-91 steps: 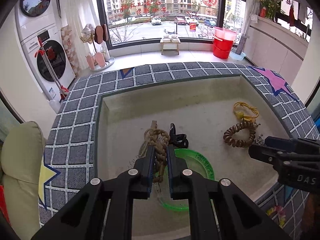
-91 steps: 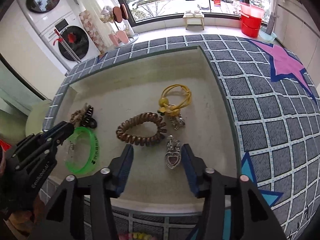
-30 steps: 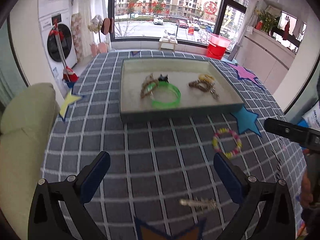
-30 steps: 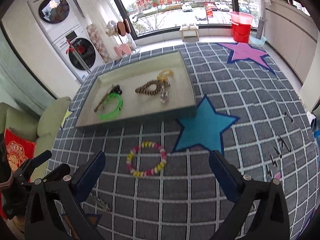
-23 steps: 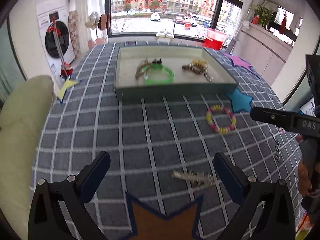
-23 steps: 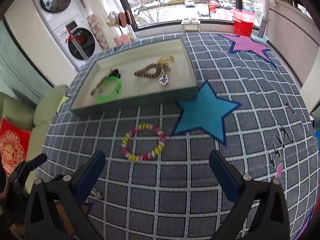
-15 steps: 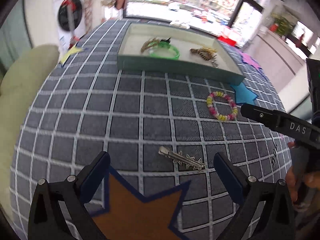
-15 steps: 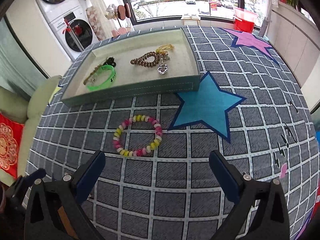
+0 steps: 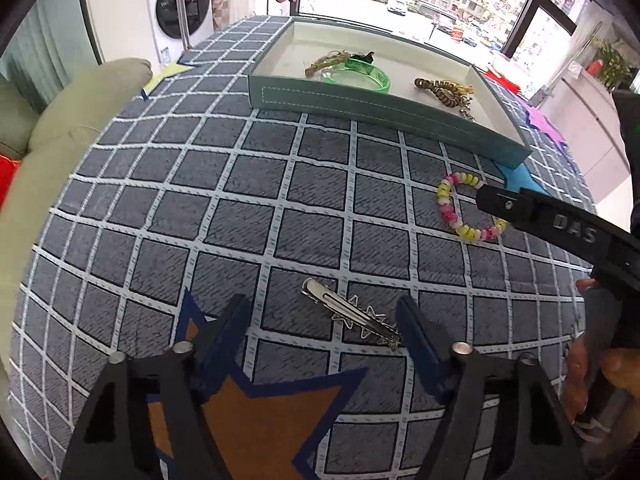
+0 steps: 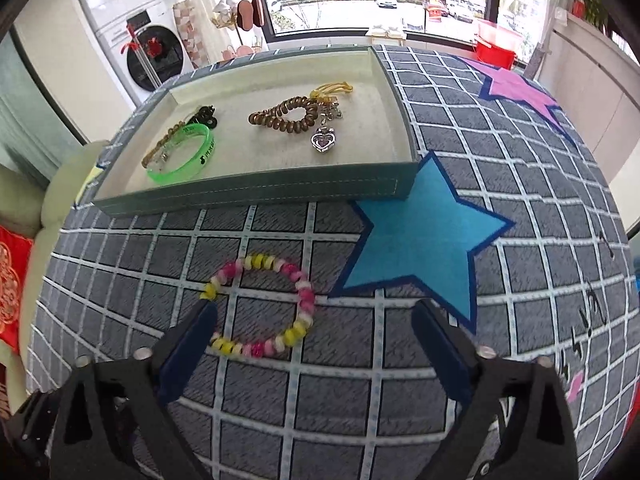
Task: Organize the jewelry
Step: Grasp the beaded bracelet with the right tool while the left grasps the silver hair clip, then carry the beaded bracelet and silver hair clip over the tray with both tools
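A silver hair clip (image 9: 352,316) with small stars lies on the checked tablecloth between the fingers of my left gripper (image 9: 320,304); its right end is close to the right finger. The jaws are closing and do not touch the clip. A pink, yellow and white beaded bracelet (image 10: 304,300) lies flat between the fingers of my right gripper (image 10: 316,310), nearer the left finger. Those jaws are closing too, with no pad pressing on the beads. In the left wrist view the right gripper's finger (image 9: 520,208) reaches over the bracelet (image 9: 452,216).
Behind both pieces stands a teal tray (image 10: 256,192) holding a green bangle (image 10: 180,160), a brown coil tie (image 10: 280,116), a heart pendant (image 10: 322,140), a yellow tie and a braided band. A pale cushion (image 9: 80,112) borders the table's left; a hand (image 9: 592,372) holds the right gripper.
Both grippers have sunk toward the cloth, so the hair clip and the bracelet now lie between their fingers. Both pairs of jaws have narrowed from fully wide.
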Tool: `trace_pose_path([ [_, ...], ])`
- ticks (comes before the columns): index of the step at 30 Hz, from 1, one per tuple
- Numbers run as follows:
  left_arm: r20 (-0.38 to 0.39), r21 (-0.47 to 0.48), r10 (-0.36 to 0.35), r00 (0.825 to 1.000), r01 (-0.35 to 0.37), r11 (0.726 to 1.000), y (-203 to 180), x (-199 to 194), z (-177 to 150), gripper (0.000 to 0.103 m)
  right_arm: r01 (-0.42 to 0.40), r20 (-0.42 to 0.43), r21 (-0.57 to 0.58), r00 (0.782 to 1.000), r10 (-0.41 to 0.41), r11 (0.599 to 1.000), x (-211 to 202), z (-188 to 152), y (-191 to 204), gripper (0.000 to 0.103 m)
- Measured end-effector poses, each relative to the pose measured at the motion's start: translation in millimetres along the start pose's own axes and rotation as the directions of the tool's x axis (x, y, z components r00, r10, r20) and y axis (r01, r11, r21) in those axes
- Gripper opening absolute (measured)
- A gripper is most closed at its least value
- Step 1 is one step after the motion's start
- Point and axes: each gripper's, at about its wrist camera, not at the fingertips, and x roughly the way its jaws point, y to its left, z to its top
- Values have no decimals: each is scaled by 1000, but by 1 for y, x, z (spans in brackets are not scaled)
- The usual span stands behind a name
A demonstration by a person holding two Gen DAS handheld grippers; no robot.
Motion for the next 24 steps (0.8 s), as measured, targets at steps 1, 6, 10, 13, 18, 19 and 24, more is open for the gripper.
trace_pose_path([
  [1,1,3,7,1000,-7,1000,-1,0,0,84,12,-5,-15,1000,-12,1000,3,0,2,85],
  [6,11,38,35,999,-36,999,-7,-1,-1,63,84,9,-104,996,-84,991,8,-3,16,73],
  [10,11,70,-3,1000,2,998,-7,-2,1,34,76,16,-126,997,-75,989,3,-4,22,47],
  [13,20,96,-41,999,39,995,-4,-2,0,31,68,15,-135,998,-67,988,0,-4,27,20],
  [18,17,118,-168,986,165,979,7,-3,-1,25,62,29,-117,998,-59,991,-2,-9,28,10],
  [19,17,126,-182,983,179,976,8,-3,-2,25,57,31,-106,998,-54,993,-3,-10,26,10],
  [24,19,149,-217,976,212,966,13,-6,-3,25,31,50,-62,998,-28,998,-12,-9,17,10],
])
